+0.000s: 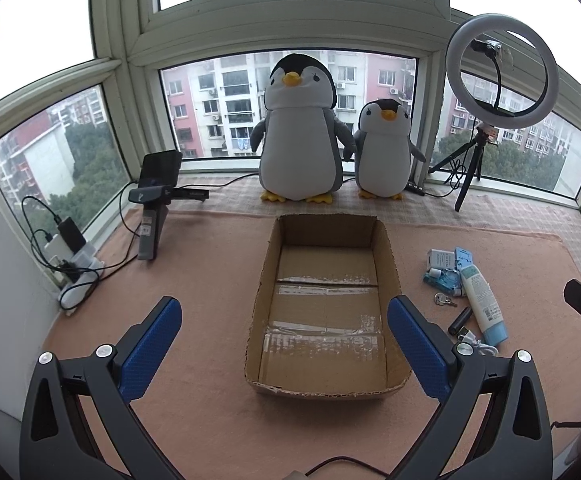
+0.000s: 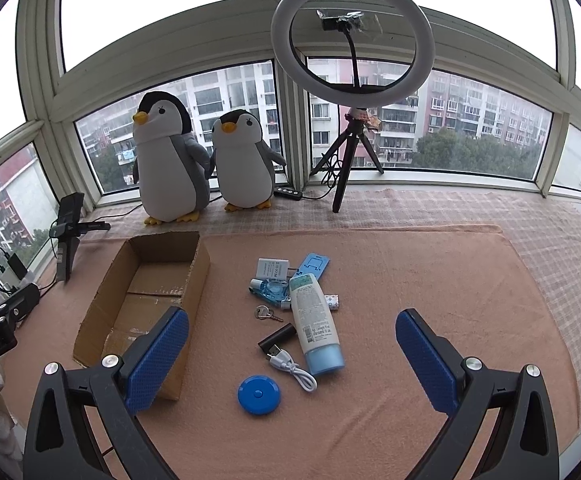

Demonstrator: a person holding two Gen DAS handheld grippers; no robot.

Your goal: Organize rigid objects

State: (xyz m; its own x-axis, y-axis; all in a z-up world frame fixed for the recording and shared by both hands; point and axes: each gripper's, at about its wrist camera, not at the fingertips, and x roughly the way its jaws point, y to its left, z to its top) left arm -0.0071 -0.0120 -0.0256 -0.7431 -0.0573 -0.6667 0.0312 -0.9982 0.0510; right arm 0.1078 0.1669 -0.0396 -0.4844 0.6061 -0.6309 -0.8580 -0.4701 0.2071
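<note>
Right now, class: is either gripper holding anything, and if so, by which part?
Nothing is held. The left gripper and the right gripper are both open and empty; the items still lie beside the cardboard box.

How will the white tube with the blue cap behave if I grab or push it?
The white tube lies flat on the towel, so it probably won't tip, though its rounded body may roll sideways. It looks like soft plastic that could squash under the pads. One edge lies against the white cable, which a push may drag.
</note>
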